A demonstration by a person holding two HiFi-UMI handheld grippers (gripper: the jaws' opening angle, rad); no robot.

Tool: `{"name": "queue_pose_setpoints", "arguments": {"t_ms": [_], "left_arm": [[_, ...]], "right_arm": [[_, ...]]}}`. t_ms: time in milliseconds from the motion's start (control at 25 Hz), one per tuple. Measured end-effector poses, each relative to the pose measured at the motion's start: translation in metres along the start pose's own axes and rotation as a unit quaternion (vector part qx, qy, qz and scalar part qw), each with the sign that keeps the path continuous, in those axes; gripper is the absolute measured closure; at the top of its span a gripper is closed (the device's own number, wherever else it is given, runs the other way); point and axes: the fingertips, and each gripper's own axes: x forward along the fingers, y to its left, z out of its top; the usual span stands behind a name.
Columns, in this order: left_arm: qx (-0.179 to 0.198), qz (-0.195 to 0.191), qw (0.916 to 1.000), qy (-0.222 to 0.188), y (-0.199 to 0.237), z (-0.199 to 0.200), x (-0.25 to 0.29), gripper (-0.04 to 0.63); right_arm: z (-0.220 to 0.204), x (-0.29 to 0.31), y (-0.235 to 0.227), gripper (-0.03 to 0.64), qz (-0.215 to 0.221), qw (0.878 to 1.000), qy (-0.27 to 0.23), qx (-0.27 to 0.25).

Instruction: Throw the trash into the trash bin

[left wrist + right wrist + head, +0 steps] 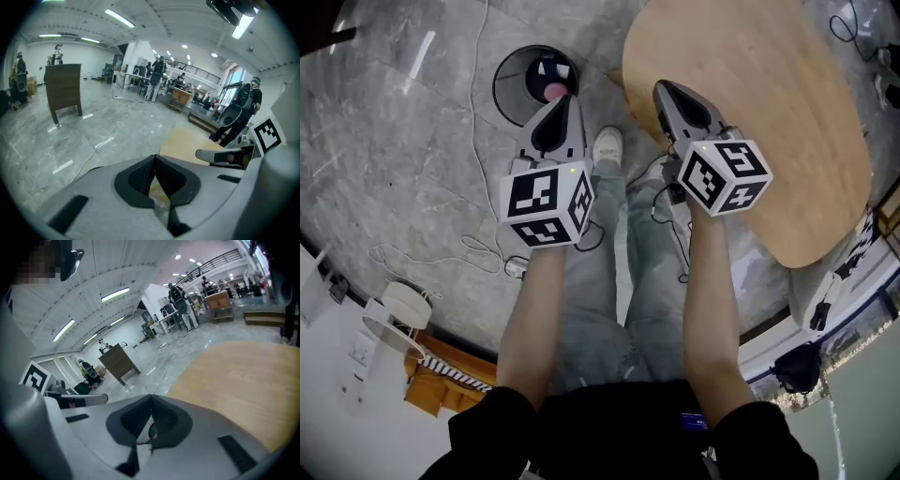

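A round black trash bin (pixel 514 67) stands on the grey floor, and something pink (pixel 555 92) lies inside it. My left gripper (pixel 570 97) hangs over the bin's near right rim. Its jaws meet at the tip (pixel 155 156), shut, with nothing seen between them. My right gripper (pixel 660 86) is over the edge of the round wooden table (pixel 769 112), also shut (pixel 151 396) and holding nothing that shows. Each gripper appears side-on in the other's view: the right gripper (pixel 225 155) and the left gripper (pixel 79 399). No loose trash is visible on the table.
Cables (pixel 478 248) trail over the marble floor around my feet and shoe (pixel 607 145). A white round object (pixel 398 309) lies at lower left, a black bag (pixel 797 366) at lower right. A dark wooden cabinet (pixel 63 89) and people (pixel 154 77) stand far off.
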Motion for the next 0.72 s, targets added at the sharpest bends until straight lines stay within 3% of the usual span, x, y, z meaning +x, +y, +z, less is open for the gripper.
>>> {"name": "queue_pose_setpoints", "arguments": {"t_ms": [200,440,720], "left_arm": [[0.043,-0.051,0.9978,-0.003,-0.073,0.036,-0.015,0.589],[0.080,-0.103,0.9914,-0.008,-0.160,0.074,-0.053,0.589],[0.116,-0.149,0.9812,-0.037,-0.271,0.126,-0.091,0.589]], "right_arm": [[0.047,-0.080,-0.032,0.607,-0.059,0.995,-0.069,0.030],[0.094,-0.183,-0.056,0.607,-0.123,0.977,-0.152,0.080],[0.165,-0.304,-0.076,0.607,-0.176,0.960,-0.214,0.044]]}}
